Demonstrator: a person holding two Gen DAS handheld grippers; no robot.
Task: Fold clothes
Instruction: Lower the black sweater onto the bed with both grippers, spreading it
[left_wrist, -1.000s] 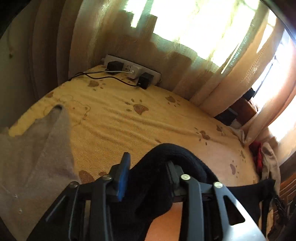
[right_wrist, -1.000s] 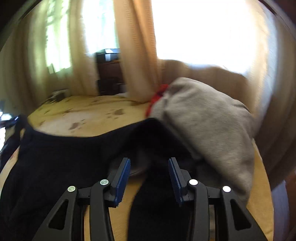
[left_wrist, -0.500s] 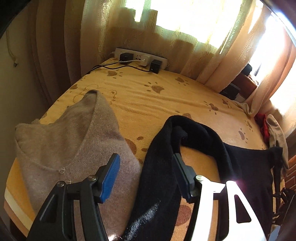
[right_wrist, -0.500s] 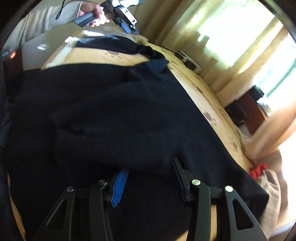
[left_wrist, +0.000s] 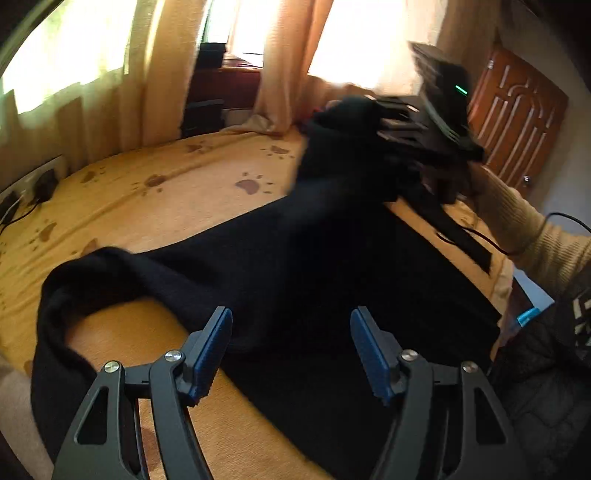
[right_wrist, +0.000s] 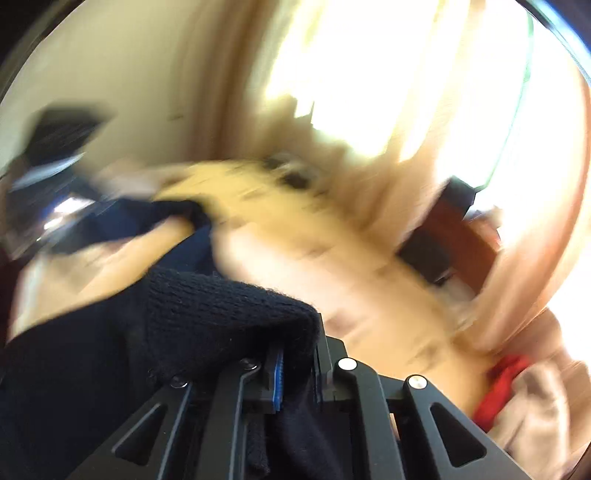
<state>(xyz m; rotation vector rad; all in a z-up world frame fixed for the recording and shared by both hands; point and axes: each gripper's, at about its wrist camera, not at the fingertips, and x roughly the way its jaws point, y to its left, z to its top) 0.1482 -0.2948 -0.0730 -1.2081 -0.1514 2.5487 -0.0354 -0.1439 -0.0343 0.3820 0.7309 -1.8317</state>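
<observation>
Left wrist view: left gripper (left_wrist: 291, 350) has just been spreading, nothing pinched; black sweater (left_wrist: 295, 266) sprawls mid-frame on yellow bedspread (left_wrist: 155, 206), sleeve curling lower left. Right wrist view, blurred: right gripper (right_wrist: 297, 373) just clamped onto sweater knit, bottom centre. Folding barely begun, most left.

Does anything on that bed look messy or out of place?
Yes. The black sweater lies rumpled across the yellow blanket, one sleeve curled in a loop, not flat. A red cloth and beige garment sit bunched at the bed's edge. The right tongs pinch sweater fabric.
</observation>
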